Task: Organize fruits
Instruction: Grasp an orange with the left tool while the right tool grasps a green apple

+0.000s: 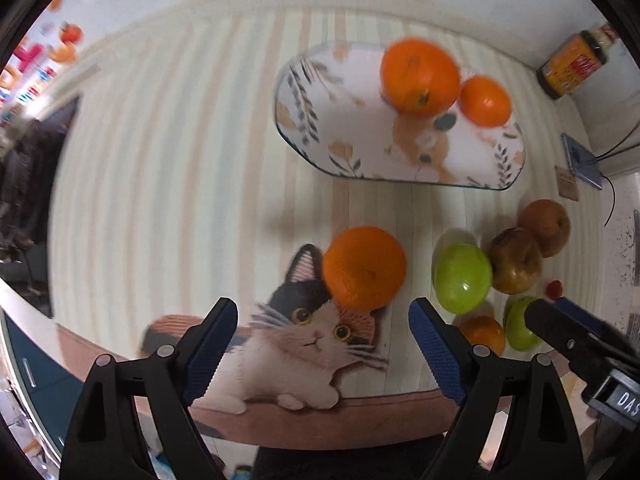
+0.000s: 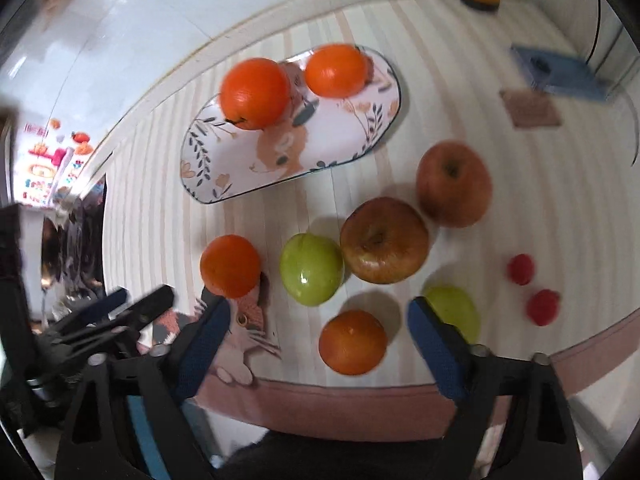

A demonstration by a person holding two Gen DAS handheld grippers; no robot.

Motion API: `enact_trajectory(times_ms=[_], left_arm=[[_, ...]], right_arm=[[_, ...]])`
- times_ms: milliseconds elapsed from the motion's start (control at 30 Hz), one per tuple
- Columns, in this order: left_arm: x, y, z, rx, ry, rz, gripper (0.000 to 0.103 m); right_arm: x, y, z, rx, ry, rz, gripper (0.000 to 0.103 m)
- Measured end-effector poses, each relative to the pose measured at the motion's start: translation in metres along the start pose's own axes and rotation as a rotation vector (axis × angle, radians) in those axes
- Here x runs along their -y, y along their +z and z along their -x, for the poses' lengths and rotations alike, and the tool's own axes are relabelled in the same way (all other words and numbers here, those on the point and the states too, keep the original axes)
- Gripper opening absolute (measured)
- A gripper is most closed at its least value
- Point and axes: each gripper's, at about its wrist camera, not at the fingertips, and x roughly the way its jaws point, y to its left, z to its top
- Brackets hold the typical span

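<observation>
Both wide, empty: left gripper (image 1: 323, 344) above an orange (image 1: 364, 267); right gripper (image 2: 320, 344) half-hiding a green apple (image 2: 456, 312).

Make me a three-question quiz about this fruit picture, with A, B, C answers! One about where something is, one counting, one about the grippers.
1. Where is the orange nearest the left gripper?
A. on the cat picture's ear
B. on the plate
C. in the gripper

2. How many oranges lie on the plate?
A. none
B. two
C. four

3. How is the right gripper?
A. shut on an apple
B. shut on a cherry
C. open, holding nothing

Answers: 1 A, the orange covers the printed cat's ear. 2 B, two oranges sit at one end of it. 3 C, the pads stand apart over an orange on the table.
</observation>
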Motion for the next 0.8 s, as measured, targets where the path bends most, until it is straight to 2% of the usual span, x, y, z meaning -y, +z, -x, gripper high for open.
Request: enact_trajectory(times_ms=[67,200,233,267,367,467,600,700,733,767,800], left_arm=[[0.003,0.009,-0.019,-0.045,-0.04,0.009,0.088],[0.014,0.022,-0.044,-0.093,-0.083,-0.001,0.085],[0.016,0.024,-0.052,-0.1,-0.09,-0.002,0.078],[0.017,0.025,-0.057,-0.107,-0.084,-0.005,0.064],[0.015,0.024,-0.057,-0.073,-0.096,-0.009,0.063],[0.008,0.013,-0.053,-0.056,-0.059,-0.02,0.062],[-0.011,-0.004,-0.051,-0.076,-0.07,0.011,0.063],[-0.02,-0.012,-0.051,-0.084,-0.079,0.032,0.063],[-0.022,-0.014,-0.051,-0.084,-0.085,0.041,0.063],[-0.024,-0.014,-0.051,-0.085,-0.089,0.046,0.063],[-0.025,-0.015,-0.051,-0.087,-0.094,0.054,0.062]], right_arm=[[0.004,0.003,-0.012,-0.027,0.012,-0.015,0.074],[0.004,0.009,-0.029,-0.059,0.006,-0.026,0.074],[0.003,0.01,-0.034,-0.066,0.002,-0.028,0.074],[0.002,0.012,-0.039,-0.076,0.0,-0.034,0.074],[-0.001,0.015,-0.047,-0.096,0.008,-0.056,0.075],[-0.011,0.017,-0.049,-0.104,0.006,-0.036,0.074],[-0.015,0.013,-0.063,-0.136,-0.015,-0.042,0.074],[-0.012,0.014,-0.078,-0.141,0.01,-0.095,0.074],[-0.012,0.015,-0.082,-0.138,0.008,-0.103,0.07],[-0.013,0.015,-0.088,-0.133,-0.006,-0.1,0.061],[-0.014,0.015,-0.092,-0.129,-0.019,-0.093,0.058]])
